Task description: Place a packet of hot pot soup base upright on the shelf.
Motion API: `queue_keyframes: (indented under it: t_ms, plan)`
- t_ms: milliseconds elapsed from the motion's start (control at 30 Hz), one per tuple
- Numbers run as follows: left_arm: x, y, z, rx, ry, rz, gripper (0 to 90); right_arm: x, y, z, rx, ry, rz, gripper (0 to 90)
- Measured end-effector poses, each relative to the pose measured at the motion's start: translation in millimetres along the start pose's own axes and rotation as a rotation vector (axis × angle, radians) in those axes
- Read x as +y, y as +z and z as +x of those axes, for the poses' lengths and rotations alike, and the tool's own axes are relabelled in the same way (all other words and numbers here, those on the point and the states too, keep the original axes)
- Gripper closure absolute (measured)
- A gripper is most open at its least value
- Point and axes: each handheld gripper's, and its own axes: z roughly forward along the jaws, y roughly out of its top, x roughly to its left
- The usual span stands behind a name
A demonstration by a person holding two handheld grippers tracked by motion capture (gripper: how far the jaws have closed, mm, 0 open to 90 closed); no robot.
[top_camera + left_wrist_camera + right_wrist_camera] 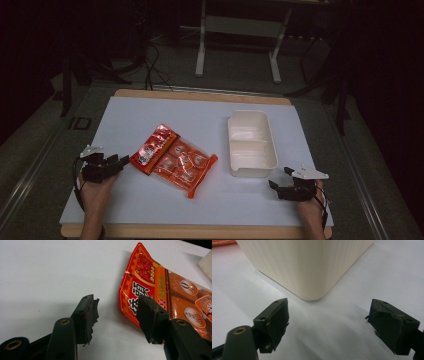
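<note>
Snack packet (173, 161) lies flat on the white table (150, 200), left of the cream container (251, 144). Judged light, crinkly, slippery; best pinched at its sealed red header edge. Left gripper (116, 315) spread beside that edge; right gripper (329, 322) spread, empty, near the container's corner.

Open left tool (116, 315) beside the orange snack packet (162, 290).

Your high view dim, dark surroundings, table (150, 200) evenly lit, gripper views bright, soft shadows, jaws slightly blurred.
</note>
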Motion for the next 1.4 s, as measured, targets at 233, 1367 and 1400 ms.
queue_keyframes:
  t_ms: [233, 1367, 1400]
  plan:
    - [-0.6, 2.1, -1.1, -0.01, -0.003, 0.015, 48.2, -0.1, 0.8, -1.5, 0.021, 0.006, 0.006, 16.4]
    - [-0.3, 27.7, -23.2, -0.125, 0.103, 0.097, 48.5, 0.5, 3.3, -4.4, 0.079, 0.012, 0.03, 15.7]
    - [0.4, 26.9, -24.7, -0.128, 0.112, 0.094, 48.5, 0.5, 3.3, -4.4, 0.079, 0.012, 0.03, 15.7]
